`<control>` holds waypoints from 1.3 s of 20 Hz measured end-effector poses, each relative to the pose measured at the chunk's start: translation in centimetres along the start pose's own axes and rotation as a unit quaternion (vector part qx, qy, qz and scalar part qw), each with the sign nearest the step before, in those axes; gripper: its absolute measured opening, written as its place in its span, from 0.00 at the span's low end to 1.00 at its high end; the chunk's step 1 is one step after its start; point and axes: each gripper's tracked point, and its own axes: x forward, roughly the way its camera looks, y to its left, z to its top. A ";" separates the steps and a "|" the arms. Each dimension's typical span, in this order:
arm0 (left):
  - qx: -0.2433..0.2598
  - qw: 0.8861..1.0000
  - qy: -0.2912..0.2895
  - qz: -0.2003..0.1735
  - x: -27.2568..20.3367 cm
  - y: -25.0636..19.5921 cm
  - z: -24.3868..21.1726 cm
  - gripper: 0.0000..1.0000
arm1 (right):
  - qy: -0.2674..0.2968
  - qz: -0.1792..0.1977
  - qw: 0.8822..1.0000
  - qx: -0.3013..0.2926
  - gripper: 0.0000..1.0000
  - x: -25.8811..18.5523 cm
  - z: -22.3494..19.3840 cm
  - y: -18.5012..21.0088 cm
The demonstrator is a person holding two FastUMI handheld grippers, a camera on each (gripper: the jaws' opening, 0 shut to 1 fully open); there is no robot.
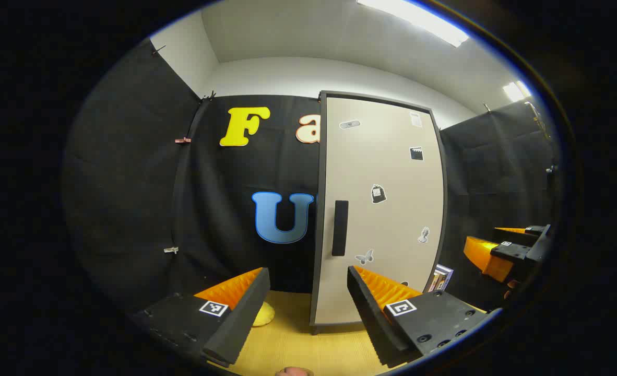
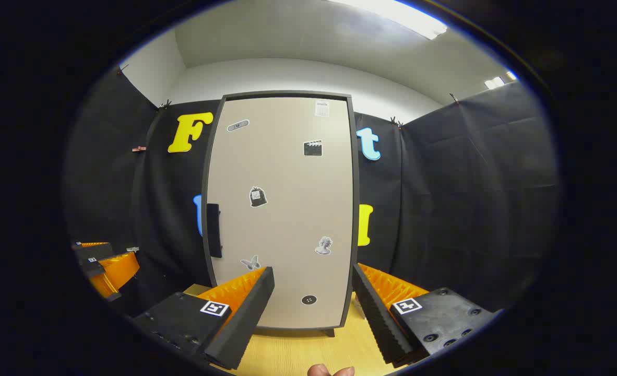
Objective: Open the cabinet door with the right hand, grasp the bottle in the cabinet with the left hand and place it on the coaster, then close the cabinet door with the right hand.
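Two grippers up, both wide apart and holding nothing. Cabinet door sits closed, centre of the right gripper view; the black handle is a vertical bar on the door's left edge, mid-height. Right gripper rides at the bottom centre, aimed at the lower door panel, clearly short of it and right of the handle. In the left gripper view the left gripper is at the bottom centre, with the door right of centre and its handle just above the gap between the fingers. Bottle must be behind the door, so I can't see it. Pale yellow round patch on the wooden tabletop, half hidden by the left finger at lower left, could be the coaster; can't confirm.

My call: step one, door not yet opened. I'd slide the right gripper left and up until the handle bar sits between the fingers, close squarely on it, then pull along an arc about the right edge, where I assume the hinges are. Keep the left one parked clear of the door's swing.
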 end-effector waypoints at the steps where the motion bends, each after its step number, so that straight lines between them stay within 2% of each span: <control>1: 0.005 1.000 -0.001 0.004 0.0 0.3 0.1 0.94 | 0.000 0.000 1.000 0.000 0.97 0.1 0.0 0.0; 5: 0.008 1.000 0.000 0.016 0.2 1.0 0.2 0.92 | -0.001 0.001 1.000 -0.002 0.98 -0.1 0.1 0.1; 9: 0.022 1.000 0.020 0.007 0.5 1.0 -0.5 0.89 | -0.006 0.005 1.000 -0.005 0.97 -0.1 0.4 0.6; 13: 0.024 1.000 0.014 0.000 0.4 0.7 -0.2 0.89 | -0.005 0.008 1.000 -0.004 0.97 -0.1 0.4 0.7; 14: 0.026 1.000 0.010 -0.002 0.4 0.5 0.0 0.95 | -0.004 0.008 1.000 -0.004 0.97 -0.1 0.3 0.7; 19: 0.015 1.000 0.017 -0.010 0.3 0.2 -0.3 0.95 | -0.006 0.011 1.000 0.001 0.97 0.1 0.7 1.0; 26: 0.015 1.000 0.027 -0.007 0.6 1.5 -0.7 0.95 | -0.010 0.036 0.999 0.008 0.97 1.8 1.7 3.7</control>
